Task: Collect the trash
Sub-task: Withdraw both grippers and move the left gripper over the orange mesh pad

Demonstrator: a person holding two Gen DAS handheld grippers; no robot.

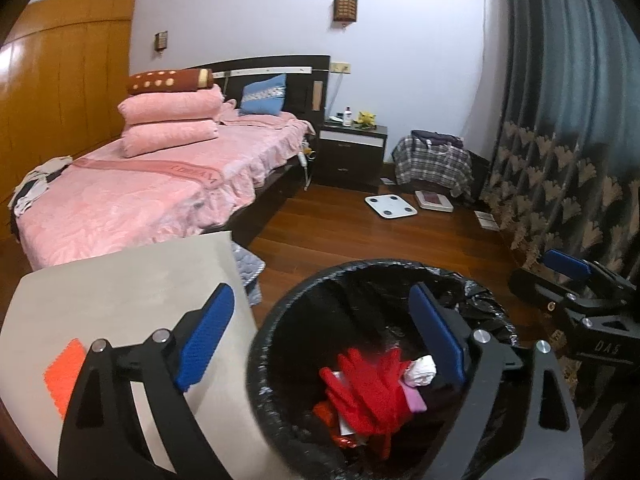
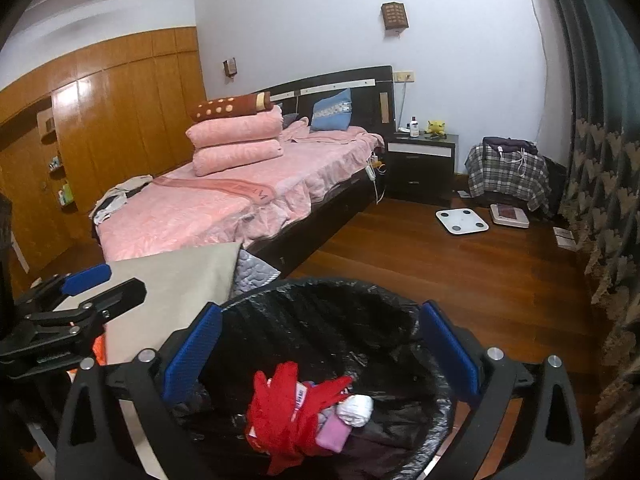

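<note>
Both blue-padded grippers gape empty over the bin.

Left gripper (image 1: 322,338) and right gripper (image 2: 320,354) stand wide above the round black-bagged trash bin (image 2: 360,292); crumpled red plastic trash (image 2: 280,408) lies inside. Risk: a finger snagging the loose liner, tipping the bin.

A bed (image 2: 240,200) under a pink bedspread stands against the pale wall (image 2: 304,20), folded pink blankets (image 2: 236,144) stacked on it. A dark nightstand (image 2: 420,168) sits beside the headboard. Wooden wardrobe panels (image 2: 112,120) line the far side, patterned curtains (image 2: 600,160) hang opposite, and a white bathroom scale (image 2: 462,221) lies on the wood floor (image 2: 440,280).
</note>
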